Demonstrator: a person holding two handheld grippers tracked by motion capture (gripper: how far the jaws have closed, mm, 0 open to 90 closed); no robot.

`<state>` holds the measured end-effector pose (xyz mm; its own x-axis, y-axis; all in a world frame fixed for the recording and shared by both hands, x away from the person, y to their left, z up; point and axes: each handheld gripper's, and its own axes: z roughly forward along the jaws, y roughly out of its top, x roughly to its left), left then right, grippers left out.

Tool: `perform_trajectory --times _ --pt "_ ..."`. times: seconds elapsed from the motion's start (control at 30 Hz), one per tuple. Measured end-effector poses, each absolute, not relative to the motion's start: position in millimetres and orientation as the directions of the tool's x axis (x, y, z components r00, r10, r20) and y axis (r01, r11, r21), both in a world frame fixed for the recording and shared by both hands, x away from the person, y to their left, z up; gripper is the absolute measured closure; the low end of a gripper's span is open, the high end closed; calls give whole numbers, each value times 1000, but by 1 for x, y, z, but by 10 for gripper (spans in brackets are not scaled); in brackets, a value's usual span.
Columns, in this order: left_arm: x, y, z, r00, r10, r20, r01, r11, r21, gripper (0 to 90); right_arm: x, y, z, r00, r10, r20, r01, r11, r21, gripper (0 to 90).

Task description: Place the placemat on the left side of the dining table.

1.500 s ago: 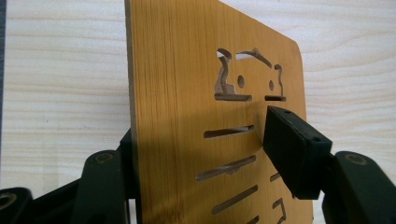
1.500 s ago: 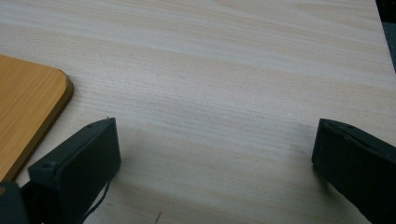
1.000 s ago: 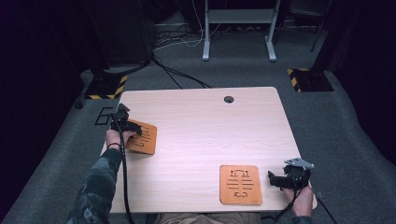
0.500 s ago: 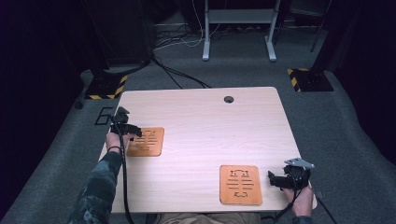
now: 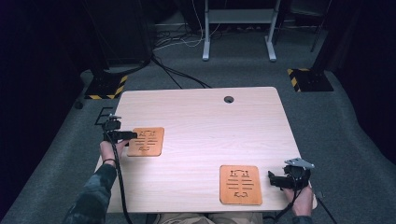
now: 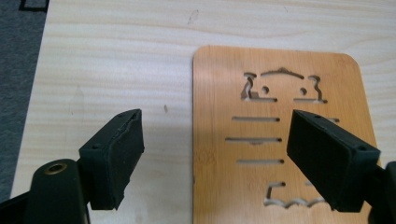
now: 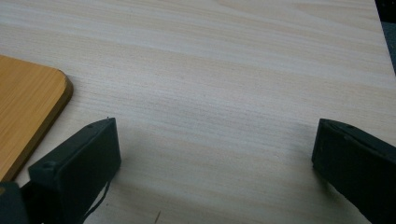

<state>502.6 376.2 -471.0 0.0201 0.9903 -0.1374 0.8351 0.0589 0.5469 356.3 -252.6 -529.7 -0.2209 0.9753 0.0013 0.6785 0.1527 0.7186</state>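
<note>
Jaws of the left claw (image 6: 212, 158) stand spread and have just been opening; between them lies the left edge strip of a flat wooden board (image 6: 280, 135), but the pads press on nothing and the board rests free on the table (image 6: 107, 60). Seen along this claw, 1 pad hangs over bare table beside the board's edge and the other hangs over the board's cut-out slots, so the claw straddles that edge from above. The board's long axis runs straight away from the claw, with its far rounded corners ahead and the bulk of it off to the claw's right. In the high view the left claw (image 5: 122, 136) sits at the board (image 5: 146, 141), touching or just beside its near-left edge, and this hand is plainly the nearer one to it.

Further off, the right claw (image 7: 212, 177) is also spread wide over bare table, pinching nothing. A 2nd wooden board (image 7: 28, 109) lies just beside its left pad, not between the pads; in the high view that board (image 5: 240, 184) lies flat to the left of the right claw (image 5: 273, 179).
</note>
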Motion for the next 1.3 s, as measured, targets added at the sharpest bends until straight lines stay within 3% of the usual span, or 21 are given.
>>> perform_trajectory --times 0.67,1.1,1.3 --pt "408 377 -485 116 992 -42 685 -49 726 154 356 -253 -530 -217 976 1 679 150 719 3" --pt "354 370 -515 147 988 50 664 -136 736 150 356 -252 -530 -212 977 3 680 145 718 2" --pt "352 371 -528 150 989 15 671 -113 733 147 356 -253 -530 -214 977 1 679 148 719 2"
